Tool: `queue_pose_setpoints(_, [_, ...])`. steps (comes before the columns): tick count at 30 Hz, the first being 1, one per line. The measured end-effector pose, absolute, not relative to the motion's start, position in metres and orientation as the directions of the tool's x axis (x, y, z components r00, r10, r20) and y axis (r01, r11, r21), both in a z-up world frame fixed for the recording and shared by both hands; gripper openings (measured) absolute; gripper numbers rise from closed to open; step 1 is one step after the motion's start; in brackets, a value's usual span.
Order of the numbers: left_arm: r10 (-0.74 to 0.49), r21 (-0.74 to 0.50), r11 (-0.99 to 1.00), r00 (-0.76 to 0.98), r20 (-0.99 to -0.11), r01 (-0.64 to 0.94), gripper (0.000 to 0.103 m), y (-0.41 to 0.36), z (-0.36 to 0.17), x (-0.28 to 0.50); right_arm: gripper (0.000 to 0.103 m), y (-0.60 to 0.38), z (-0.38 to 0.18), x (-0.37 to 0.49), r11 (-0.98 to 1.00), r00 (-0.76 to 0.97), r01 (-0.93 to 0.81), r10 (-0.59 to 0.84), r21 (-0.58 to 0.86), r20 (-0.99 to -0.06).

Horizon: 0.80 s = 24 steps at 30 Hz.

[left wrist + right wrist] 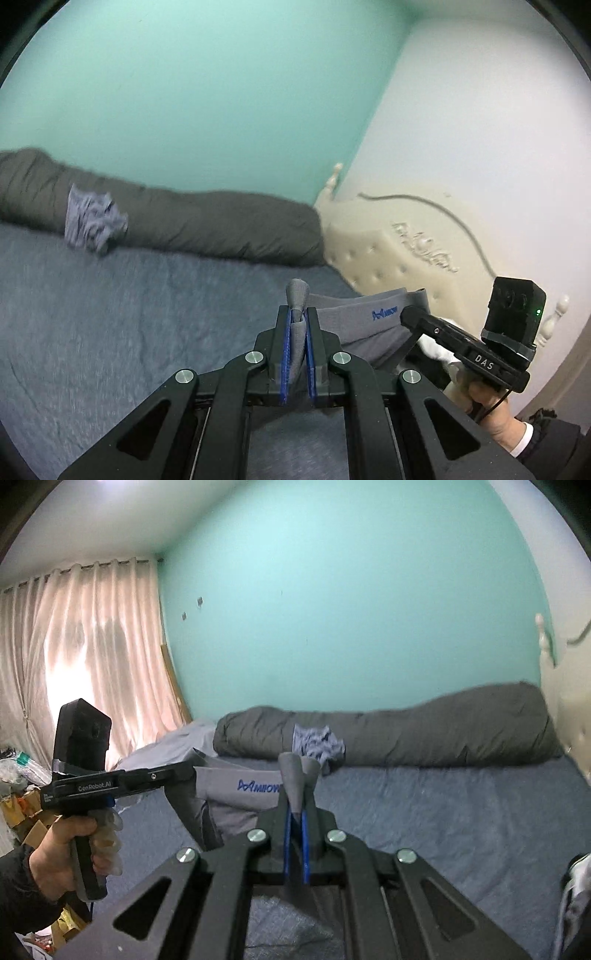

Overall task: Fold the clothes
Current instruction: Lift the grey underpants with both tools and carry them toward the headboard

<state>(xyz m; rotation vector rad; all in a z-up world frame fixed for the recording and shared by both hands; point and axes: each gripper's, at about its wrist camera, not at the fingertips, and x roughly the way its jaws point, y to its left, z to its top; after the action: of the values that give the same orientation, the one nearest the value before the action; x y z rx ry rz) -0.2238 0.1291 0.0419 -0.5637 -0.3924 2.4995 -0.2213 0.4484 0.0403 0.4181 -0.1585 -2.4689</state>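
A pair of grey underwear with a blue logo on its waistband is stretched in the air above the bed between both grippers. My left gripper is shut on one end of the waistband; a bunch of grey cloth sticks out past its fingertips. My right gripper is shut on the other end of the underwear. Each gripper shows in the other's view: the right one at the right, the left one at the left. A second crumpled blue-grey garment lies against the rolled duvet; it also shows in the right wrist view.
A blue-grey blanket covers the bed. A rolled dark grey duvet lies along the teal wall. A cream tufted headboard with a cable over it stands at the right. Curtains and clutter are at the left.
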Motion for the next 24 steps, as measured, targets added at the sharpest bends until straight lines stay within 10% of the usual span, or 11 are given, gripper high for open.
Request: queue_pose_setpoints(24, [0.696,-0.346,-0.714,-0.671,-0.254,-0.609,0.007,0.246,0.131,-0.139,0.004,0.555,0.131,-0.094,-0.863,-0.842,0.481,-0.504,0.155,-0.193])
